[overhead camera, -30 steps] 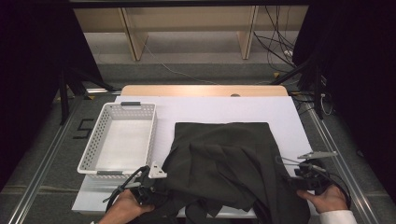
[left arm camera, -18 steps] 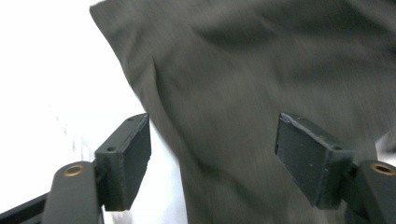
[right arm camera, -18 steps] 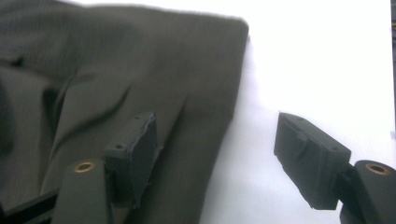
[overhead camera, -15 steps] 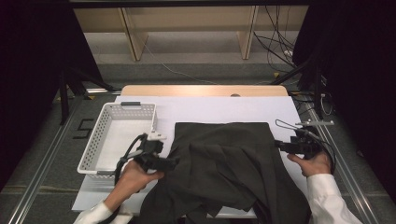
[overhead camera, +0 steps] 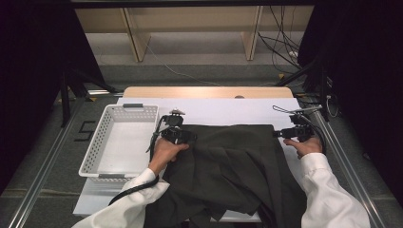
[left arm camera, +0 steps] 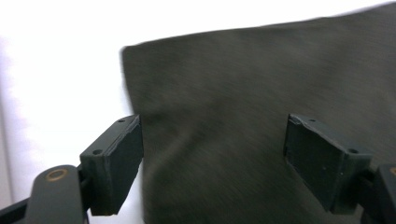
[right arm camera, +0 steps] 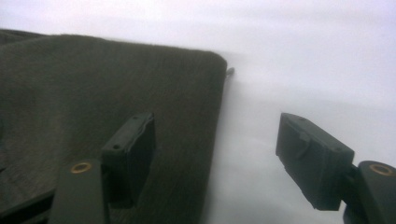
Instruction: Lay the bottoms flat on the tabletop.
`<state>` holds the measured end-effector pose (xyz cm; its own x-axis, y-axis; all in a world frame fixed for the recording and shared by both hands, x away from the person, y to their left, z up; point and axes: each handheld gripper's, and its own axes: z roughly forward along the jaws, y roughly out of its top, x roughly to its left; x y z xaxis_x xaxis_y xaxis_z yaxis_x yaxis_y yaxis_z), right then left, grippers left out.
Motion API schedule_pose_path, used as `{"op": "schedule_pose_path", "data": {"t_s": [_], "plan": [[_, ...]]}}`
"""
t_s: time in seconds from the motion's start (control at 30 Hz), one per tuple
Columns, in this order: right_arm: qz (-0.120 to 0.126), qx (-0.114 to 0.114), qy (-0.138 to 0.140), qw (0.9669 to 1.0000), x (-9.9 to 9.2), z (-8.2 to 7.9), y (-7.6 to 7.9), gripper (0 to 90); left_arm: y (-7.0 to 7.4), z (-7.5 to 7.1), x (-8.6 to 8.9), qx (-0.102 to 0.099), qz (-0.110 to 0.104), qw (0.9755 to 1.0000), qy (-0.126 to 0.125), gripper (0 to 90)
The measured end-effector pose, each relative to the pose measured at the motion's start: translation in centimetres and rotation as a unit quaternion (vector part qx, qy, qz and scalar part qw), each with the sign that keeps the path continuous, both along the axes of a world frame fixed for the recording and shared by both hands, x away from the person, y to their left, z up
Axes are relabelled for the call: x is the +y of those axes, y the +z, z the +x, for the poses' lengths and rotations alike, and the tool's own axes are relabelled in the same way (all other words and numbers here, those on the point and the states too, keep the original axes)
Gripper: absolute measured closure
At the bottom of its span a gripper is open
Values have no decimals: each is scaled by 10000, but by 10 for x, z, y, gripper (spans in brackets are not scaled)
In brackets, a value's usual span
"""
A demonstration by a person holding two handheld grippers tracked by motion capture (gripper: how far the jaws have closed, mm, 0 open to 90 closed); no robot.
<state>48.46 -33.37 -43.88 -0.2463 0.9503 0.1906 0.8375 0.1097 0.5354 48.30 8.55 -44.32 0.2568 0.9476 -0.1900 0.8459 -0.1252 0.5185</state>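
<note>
A dark grey garment (overhead camera: 228,161) lies spread on the white table (overhead camera: 218,111), its near part bunched and hanging over the front edge. My left gripper (overhead camera: 190,137) hovers at the garment's far left corner (left arm camera: 224,84). In the left gripper view its jaws (left arm camera: 212,126) stand apart over the cloth, and they have just been opening. My right gripper (overhead camera: 281,134) is at the garment's far right corner (right arm camera: 93,79). Its jaws (right arm camera: 217,121) straddle the cloth's edge without pressing on it, and they too have just been opening.
A white perforated basket (overhead camera: 92,152) stands to the left of the garment, close to my left hand. A wooden board (overhead camera: 209,91) runs along the table's far edge. Metal rails (overhead camera: 342,161) flank both sides, and cables lie at the far right.
Both hands have moved away from the person, from the garment's near edge along its sides to its far corners. The garment's far left part lies flatter now.
</note>
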Motion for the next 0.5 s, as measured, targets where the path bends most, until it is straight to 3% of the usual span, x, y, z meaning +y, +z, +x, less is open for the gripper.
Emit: {"op": "schedule_pose_path", "data": {"t_s": [0.13, 0.33, 0.4, 0.5], "plan": [[-96, 105, 29, 9999, 6, 6, -5, 326, -11, 12, 1, 118, 143, 9996, 207, 221], [-208, 308, 117, 9992, 15, 14, -15, 371, -25, 22, -1, 385, 196, 9989, 199, 288], [-182, 453, 186, 9986, 18, 16, -20, 430, -25, 21, -2, 306, 258, 9991, 133, 385], [-321, 463, 246, 9981, 23, 15, -23, 492, -25, 21, -2, 299, 175, 9994, 42, 663]]}}
